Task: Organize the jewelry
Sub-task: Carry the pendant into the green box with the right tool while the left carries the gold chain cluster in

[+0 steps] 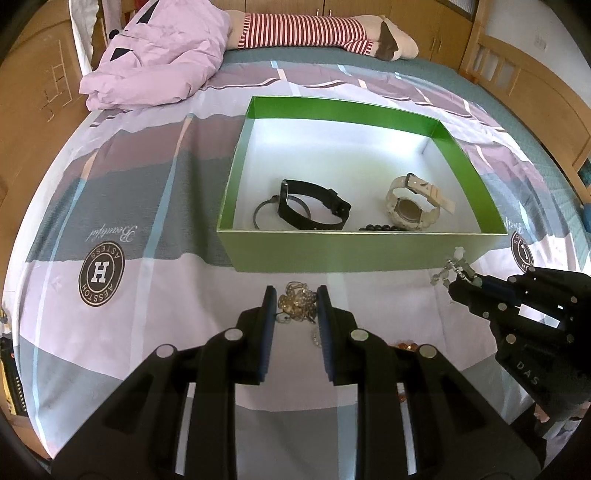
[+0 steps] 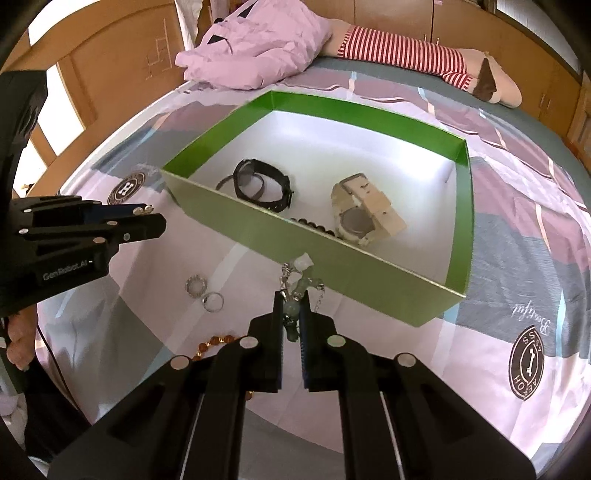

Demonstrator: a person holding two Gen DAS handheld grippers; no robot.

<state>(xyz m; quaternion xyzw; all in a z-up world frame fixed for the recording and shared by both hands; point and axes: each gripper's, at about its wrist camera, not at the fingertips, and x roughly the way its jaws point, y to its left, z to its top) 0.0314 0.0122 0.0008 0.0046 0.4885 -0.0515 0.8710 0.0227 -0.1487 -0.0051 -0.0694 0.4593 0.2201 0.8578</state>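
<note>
A green box [image 1: 332, 251] [image 2: 258, 229] on the bed holds a black watch [image 1: 314, 206] [image 2: 264, 184], a cream watch [image 1: 413, 206] [image 2: 364, 214] and dark beads [image 1: 380, 228] [image 2: 314, 224]. My right gripper [image 2: 291, 295] [image 1: 458, 282] is shut on a pale green bead and silver chain piece [image 2: 299, 280] [image 1: 452, 266], just outside the box's near wall. My left gripper [image 1: 295, 295] [image 2: 147, 218] is open, its jaws either side of a gold and silver jewelry cluster [image 1: 297, 302]. Two silver rings [image 2: 203, 293] and amber beads [image 2: 214, 341] [image 1: 406, 346] lie on the sheet.
A folded lilac quilt [image 1: 159, 55] and a striped plush toy [image 1: 314, 29] lie at the far end of the bed. Wooden cabinets and the bed frame [image 1: 535, 85] surround the bed. The checked bedsheet [image 1: 110, 184] extends left of the box.
</note>
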